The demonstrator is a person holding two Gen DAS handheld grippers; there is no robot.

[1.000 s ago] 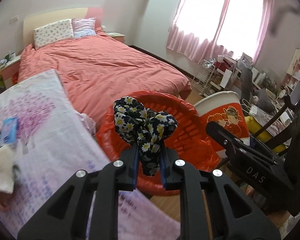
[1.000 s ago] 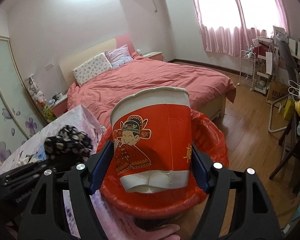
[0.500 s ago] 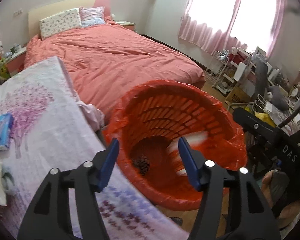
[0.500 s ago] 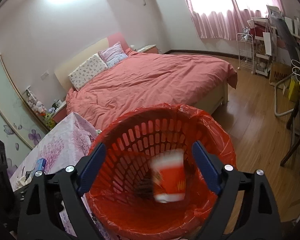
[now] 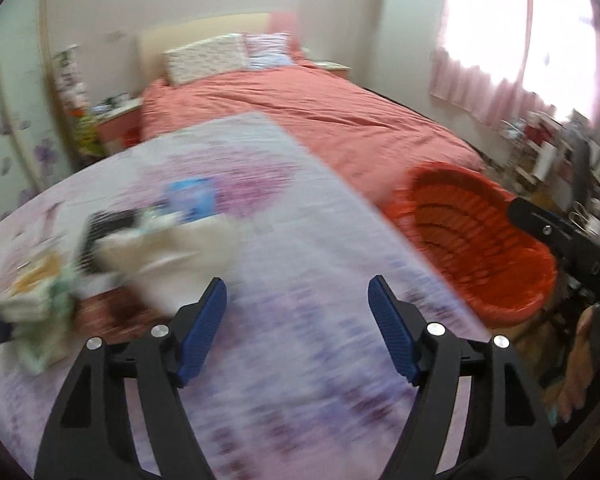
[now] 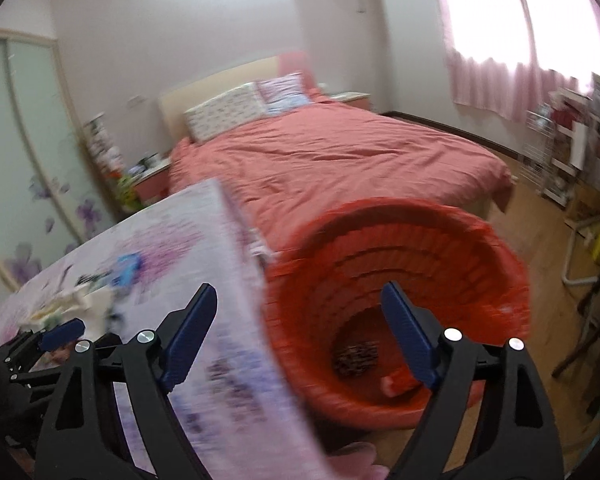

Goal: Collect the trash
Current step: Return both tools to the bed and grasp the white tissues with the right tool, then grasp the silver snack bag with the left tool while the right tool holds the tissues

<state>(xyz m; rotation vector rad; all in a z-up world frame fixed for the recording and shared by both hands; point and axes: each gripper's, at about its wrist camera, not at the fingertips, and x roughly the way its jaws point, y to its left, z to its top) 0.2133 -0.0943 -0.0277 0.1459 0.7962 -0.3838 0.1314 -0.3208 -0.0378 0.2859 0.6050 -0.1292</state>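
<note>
A coral-covered bed with two pillows, pink curtains, apparently wooden flooring.

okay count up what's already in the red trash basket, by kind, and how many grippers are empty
Floral cloth bundle in the red basket: 1
Red paper cup in the basket, partly hidden: 1
Empty open grippers: 2, left gripper and right gripper
Total: 2 items binned, 2 grippers free

Red slatted trash basket with red liner, standing upright on the floor beside the table. Inside, at its bottom: dark floral cloth and red cup, blurred.
</note>
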